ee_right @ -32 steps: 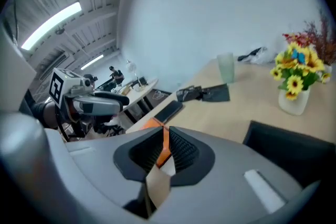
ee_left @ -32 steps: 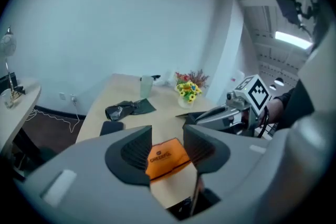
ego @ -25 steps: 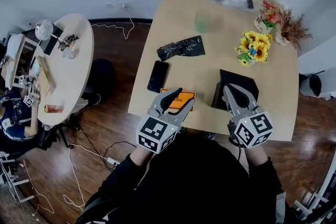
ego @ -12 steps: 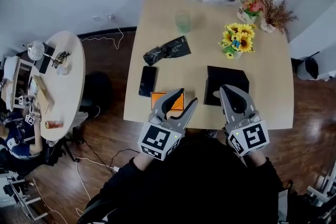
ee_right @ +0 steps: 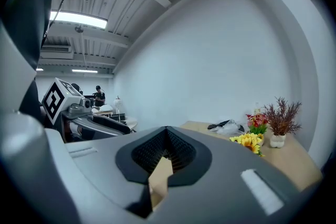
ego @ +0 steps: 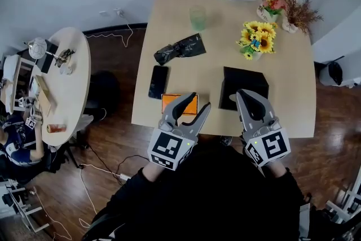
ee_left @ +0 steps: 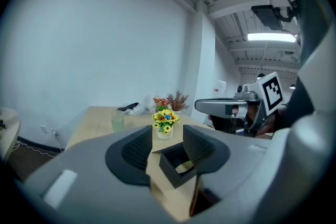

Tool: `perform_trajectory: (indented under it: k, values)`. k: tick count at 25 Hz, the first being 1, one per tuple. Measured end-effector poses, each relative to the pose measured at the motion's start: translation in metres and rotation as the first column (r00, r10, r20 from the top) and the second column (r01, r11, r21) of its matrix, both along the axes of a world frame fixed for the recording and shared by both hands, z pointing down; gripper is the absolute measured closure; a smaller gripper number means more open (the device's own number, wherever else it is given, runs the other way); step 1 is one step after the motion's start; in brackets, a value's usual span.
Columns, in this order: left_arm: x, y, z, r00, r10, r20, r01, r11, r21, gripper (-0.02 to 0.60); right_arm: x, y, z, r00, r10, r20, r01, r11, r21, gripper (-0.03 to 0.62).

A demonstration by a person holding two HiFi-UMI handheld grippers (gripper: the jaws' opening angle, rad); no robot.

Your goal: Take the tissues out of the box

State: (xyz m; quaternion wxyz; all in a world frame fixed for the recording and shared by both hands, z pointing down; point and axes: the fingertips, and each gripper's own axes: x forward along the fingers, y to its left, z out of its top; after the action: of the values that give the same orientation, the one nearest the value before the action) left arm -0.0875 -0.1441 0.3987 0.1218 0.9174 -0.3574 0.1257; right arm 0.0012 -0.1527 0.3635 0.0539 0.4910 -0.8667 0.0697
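Grippers poised at the table's (ego: 169, 8) near edge, beside the black tissue box (ego: 243, 80)

The left gripper (ego: 198, 102) gapes wide and empty; the right gripper (ego: 250, 97) is pinched together on nothing. Pale tissue (ee_left: 184, 166) lies inside the open box. The right probably must part, then nip tissue only, while the left braces the box.

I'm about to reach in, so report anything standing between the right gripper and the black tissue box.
Nothing visible stands between them: the right gripper hangs at the black tissue box's near edge, jaws together. The sunflowers stand beyond the box.

Bare tabletop (ego: 206, 73) lies left of the black box (ego: 243, 84); sunflowers (ego: 257, 39) crowd just behind it.
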Motion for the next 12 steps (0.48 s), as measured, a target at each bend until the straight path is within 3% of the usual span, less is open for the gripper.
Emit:
perform_trajectory:
  k: [12]
  values:
    - [-0.0097,0.0015,0.007,0.999,-0.033,0.006,0.033,0.999,-0.02,0.414,-0.0066,-0.0006,0.0041,1.0,-0.025,0.001,0.025,1.0,-0.013,0.594]
